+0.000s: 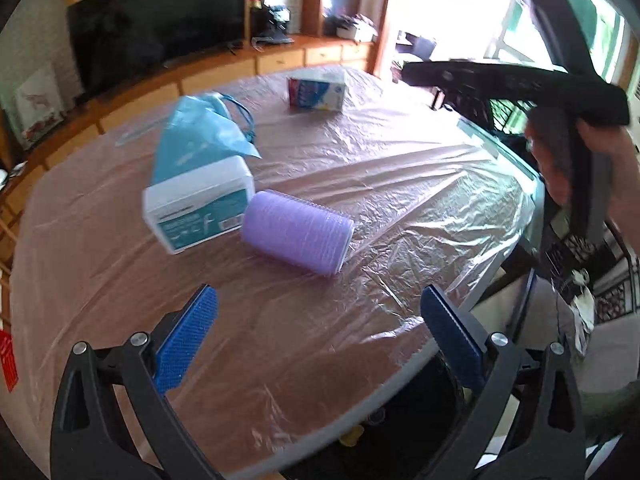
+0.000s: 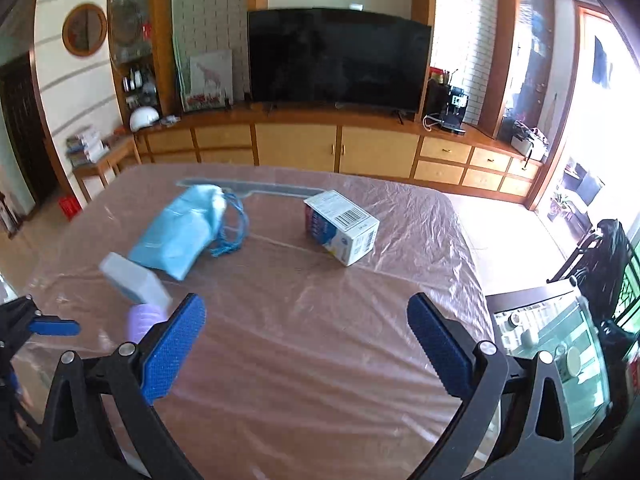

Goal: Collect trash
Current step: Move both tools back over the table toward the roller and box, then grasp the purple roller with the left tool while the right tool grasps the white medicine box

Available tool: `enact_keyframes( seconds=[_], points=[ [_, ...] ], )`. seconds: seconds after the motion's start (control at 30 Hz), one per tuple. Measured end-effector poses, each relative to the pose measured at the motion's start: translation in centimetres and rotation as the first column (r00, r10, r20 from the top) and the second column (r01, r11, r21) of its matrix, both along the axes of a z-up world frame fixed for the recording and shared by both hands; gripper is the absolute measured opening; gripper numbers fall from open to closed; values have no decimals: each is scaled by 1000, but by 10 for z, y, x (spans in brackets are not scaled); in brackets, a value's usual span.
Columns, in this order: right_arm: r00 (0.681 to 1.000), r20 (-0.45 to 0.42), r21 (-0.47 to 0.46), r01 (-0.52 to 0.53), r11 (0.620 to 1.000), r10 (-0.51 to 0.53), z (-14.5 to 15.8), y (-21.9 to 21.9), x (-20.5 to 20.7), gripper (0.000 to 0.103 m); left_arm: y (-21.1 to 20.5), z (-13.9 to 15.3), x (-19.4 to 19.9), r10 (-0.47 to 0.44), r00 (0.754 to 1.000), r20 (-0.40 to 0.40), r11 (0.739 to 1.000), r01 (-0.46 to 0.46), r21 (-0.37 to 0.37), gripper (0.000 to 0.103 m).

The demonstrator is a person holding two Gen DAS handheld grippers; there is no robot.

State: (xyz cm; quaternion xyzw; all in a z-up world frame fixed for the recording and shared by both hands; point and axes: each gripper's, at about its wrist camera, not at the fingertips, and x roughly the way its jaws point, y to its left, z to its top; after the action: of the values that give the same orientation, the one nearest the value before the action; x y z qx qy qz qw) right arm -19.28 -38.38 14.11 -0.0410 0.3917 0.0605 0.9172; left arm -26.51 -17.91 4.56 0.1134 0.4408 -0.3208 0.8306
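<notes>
A: Nearest to us, the left gripper hangs over the near edge of the table with its blue pads spread wide and nothing between them. The right gripper stands just as wide, also empty.

B: We agree — both sets of jaws are apart, and only the crinkled clear plastic sheet over the tabletop shows through the gaps.

A: Next out we see the lilac ribbed roll lying on its side. In the right wrist view its end just peeks past the left pad.

B: Touching it, or very nearly, is the white tub with the teal label, tipped on its side. In the right wrist view it is blurred.

A: Behind the tub lies the light blue drawstring bag, crumpled, its darker blue cord looped out on the sheet. It rests against the tub's far end.

B: Farther back and well apart from those three sits the small white carton, tilted, with a barcode on top and red and blue print on its side.

A: In the left wrist view a hand holds the other gripper's black body high at the right.

B: Beyond the table we see the wooden cabinets and the dark television.
</notes>
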Motion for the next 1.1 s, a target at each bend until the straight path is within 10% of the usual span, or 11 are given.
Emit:
enact_keyframes(
  seconds=[0.6, 0.77, 1.03, 1.1],
  points=[
    [980, -138, -80, -152, 985, 141, -66, -13, 130, 99, -31, -31, 60, -202, 974, -104, 979, 199, -31, 101],
    [975, -149, -18, -169, 985, 165, -75, -14, 146, 96, -33, -33, 64, -208, 973, -97, 978, 208, -18, 88],
    [959, -195, 50, -202, 978, 208, -79, -6, 149, 68, -36, -33, 62, -232, 970, -75, 973, 232, -8, 80],
    [959, -196, 97, -189, 977, 205, -79, -7, 148, 47, -38, -33, 60, -236, 969, -70, 972, 235, -9, 79]
  ],
)
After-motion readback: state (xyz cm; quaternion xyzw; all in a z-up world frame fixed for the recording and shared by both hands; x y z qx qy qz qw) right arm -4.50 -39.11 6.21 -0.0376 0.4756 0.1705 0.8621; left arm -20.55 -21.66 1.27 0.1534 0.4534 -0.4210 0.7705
